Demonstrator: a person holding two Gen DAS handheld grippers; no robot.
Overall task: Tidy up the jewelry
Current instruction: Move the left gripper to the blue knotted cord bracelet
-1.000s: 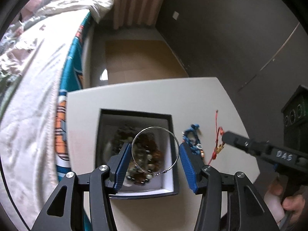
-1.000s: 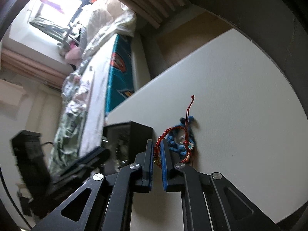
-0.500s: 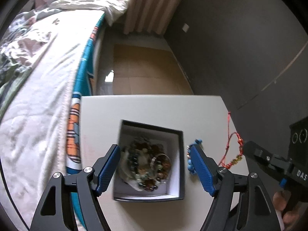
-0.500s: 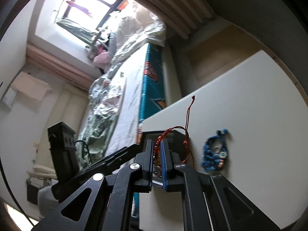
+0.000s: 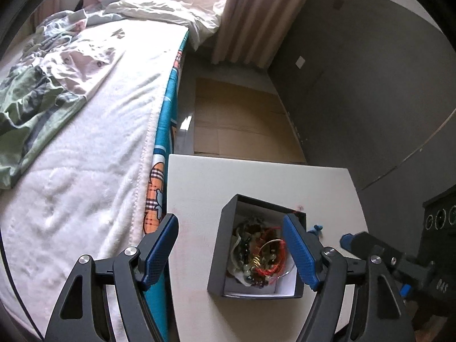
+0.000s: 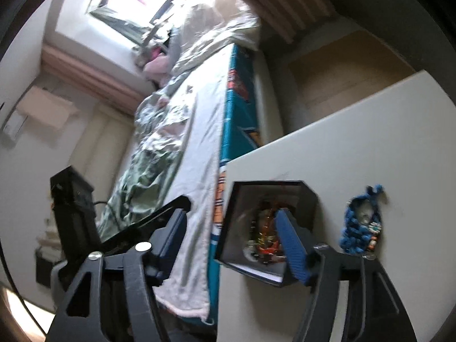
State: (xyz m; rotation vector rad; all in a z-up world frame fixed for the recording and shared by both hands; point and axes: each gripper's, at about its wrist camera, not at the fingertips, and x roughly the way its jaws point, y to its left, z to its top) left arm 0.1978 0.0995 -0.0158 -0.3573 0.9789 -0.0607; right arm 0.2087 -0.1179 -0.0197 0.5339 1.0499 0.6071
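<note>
On a white table (image 5: pixel 199 188) beside a bed (image 5: pixel 94 131), a black jewellery box (image 5: pixel 228 245) with a white lining is seen open, and every place below is given from that box. Inside it, a heap of beaded bracelets (image 5: pixel 250 256) is piled, with a red cord bracelet (image 5: pixel 273 265) and a thin silver hoop (image 5: pixel 287 270) lying on top. Just outside the box's right wall, a blue beaded piece (image 6: pixel 360 225) is left lying on the bare tabletop, apart from the rest.

Above the box, the left gripper (image 5: pixel 229 252) is held with its blue-padded jaws spread wide, nothing being pinched between them. The right gripper (image 6: pixel 232 240) is also shown over the box; its jaws have just been opening, and nothing is gripped between its pads, the red cord bracelet being seen down in the box beneath them. Beyond the box, rumpled bedding (image 6: pixel 159 148) and a bright window (image 6: pixel 136 8) are seen.
</note>
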